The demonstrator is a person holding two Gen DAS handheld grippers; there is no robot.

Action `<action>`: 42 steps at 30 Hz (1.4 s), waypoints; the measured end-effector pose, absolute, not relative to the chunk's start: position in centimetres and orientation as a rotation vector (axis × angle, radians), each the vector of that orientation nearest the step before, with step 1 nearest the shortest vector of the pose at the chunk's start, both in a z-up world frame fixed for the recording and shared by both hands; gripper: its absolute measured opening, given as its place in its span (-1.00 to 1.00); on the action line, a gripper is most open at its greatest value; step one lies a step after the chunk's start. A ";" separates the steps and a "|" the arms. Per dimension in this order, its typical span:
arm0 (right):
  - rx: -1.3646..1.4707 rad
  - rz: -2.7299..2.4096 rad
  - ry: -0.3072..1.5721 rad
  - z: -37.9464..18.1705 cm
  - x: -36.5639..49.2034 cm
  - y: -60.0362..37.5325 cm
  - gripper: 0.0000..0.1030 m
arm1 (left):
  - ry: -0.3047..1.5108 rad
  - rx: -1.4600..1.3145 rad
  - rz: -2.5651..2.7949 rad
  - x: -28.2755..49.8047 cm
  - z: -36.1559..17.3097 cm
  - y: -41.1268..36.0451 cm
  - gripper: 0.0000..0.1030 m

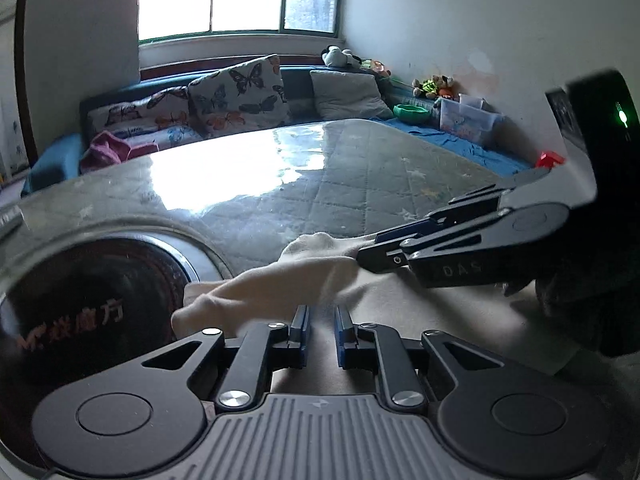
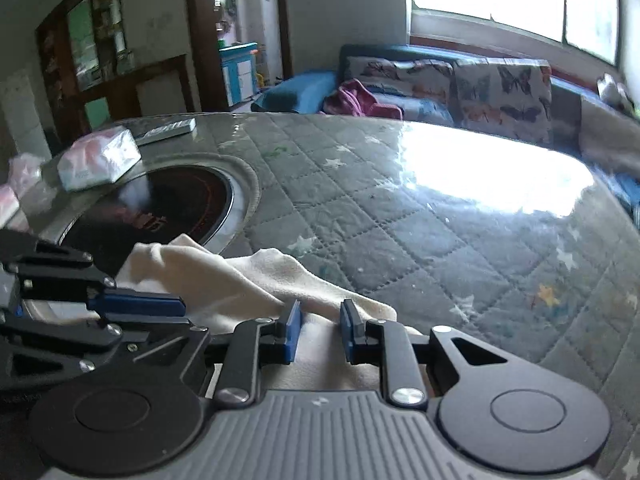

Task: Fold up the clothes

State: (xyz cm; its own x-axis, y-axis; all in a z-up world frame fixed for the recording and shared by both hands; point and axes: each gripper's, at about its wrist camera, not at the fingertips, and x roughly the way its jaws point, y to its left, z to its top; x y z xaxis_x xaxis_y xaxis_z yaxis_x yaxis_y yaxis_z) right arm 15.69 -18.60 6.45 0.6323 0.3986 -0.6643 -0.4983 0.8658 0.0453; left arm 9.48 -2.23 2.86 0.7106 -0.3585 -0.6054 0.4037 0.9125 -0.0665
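Containers first. At 2 o'clock in the left wrist view, on the blue bench against the far wall, a clear plastic storage box (image 1: 466,120) stands with a lid on; something pale and printed shows through its side, contents unreadable. Just beside it at its 9 o'clock sits a green bowl (image 1: 411,113); cannot tell whether anything is in it. Soft toys (image 1: 434,86) are heaped behind both.

The cream garment (image 2: 256,280) lies on the near part of the quilted table (image 2: 420,216), bunched into ridges, one edge lapping the rim of the round dark cooktop (image 2: 160,204) set into the table at 9 o'clock. A wrapped tissue pack (image 2: 100,160) rests on the glass at 10 o'clock (partly over the cooktop rim), with a flat remote-like object behind it.

Left gripper (image 1: 322,320): jaws a narrow gap apart, blue pads facing each other, cloth lying under and in front of them; the pads do not visibly press on any fold. In the right wrist view it comes in from 9 o'clock, tips over the cloth.

Right gripper (image 2: 320,322): jaws apart by a small gap, a ridge of the garment rising between the pads, not pinched as far as can be seen. From the left camera it enters from 3 o'clock, tips touching the cloth.
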 end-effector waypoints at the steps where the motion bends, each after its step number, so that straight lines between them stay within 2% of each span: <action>1: -0.142 0.519 0.720 6.4 15.6 -18.8 -0.61 | 0.658 0.068 -0.423 9.4 2.9 -2.2 -0.72; 9: -0.172 0.566 0.718 6.7 14.1 -19.0 -0.61 | 0.687 0.016 -0.437 7.2 3.0 -1.8 -0.72; 19: -0.193 0.600 0.693 7.0 7.1 -20.6 -0.61 | 0.713 -0.071 -0.489 1.6 3.4 -1.6 -0.70; 27: -0.135 0.538 0.673 8.6 4.9 -23.1 -0.61 | 0.720 -0.059 -0.458 4.0 4.0 -1.3 -0.69; 33: -0.042 0.475 0.719 7.1 6.4 -25.5 -0.63 | 0.738 -0.046 -0.432 5.1 3.0 -0.9 -0.69; 42: -0.099 0.449 0.712 7.1 7.1 -25.2 -0.63 | 0.736 -0.027 -0.424 5.4 3.3 -1.2 -0.58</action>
